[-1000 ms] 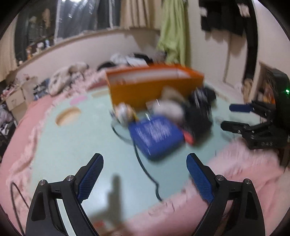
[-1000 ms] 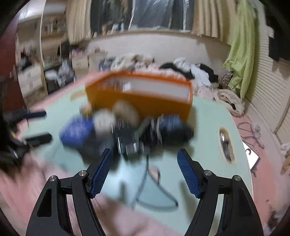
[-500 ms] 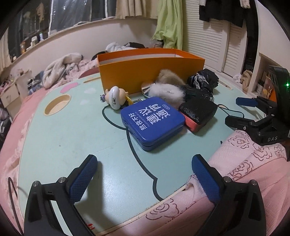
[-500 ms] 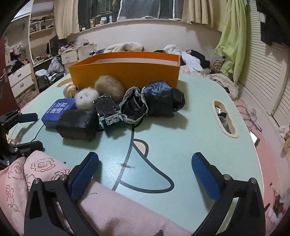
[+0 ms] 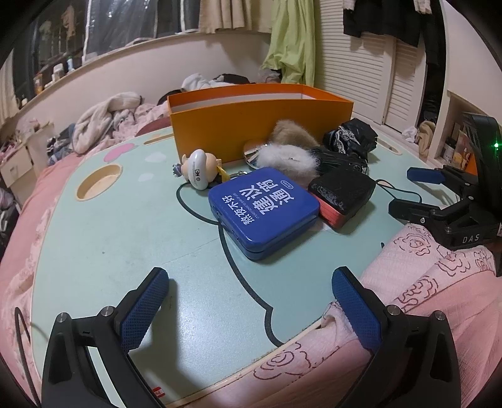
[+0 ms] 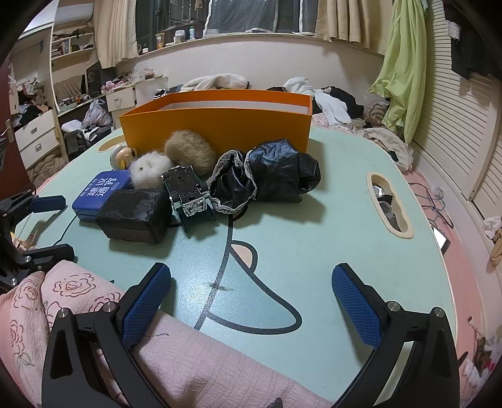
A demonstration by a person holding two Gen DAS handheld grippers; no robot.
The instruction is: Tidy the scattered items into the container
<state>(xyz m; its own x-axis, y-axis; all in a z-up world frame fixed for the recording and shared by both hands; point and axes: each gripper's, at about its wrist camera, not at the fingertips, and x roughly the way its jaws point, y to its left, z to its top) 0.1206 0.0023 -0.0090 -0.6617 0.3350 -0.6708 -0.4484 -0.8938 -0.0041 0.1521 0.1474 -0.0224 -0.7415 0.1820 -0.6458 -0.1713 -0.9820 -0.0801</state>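
Left wrist view shows your left gripper [image 5: 251,301], jaws just spread wide and empty, with the blue tin [image 5: 263,208] lying flat ahead between them, long axis slanting toward the orange box [image 5: 260,125].

Cluttered bedroom: strewn clothes [image 6: 329,103], curtains [image 6: 348,18]

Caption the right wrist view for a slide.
Open right tongs face scattered items before the orange box on the table.
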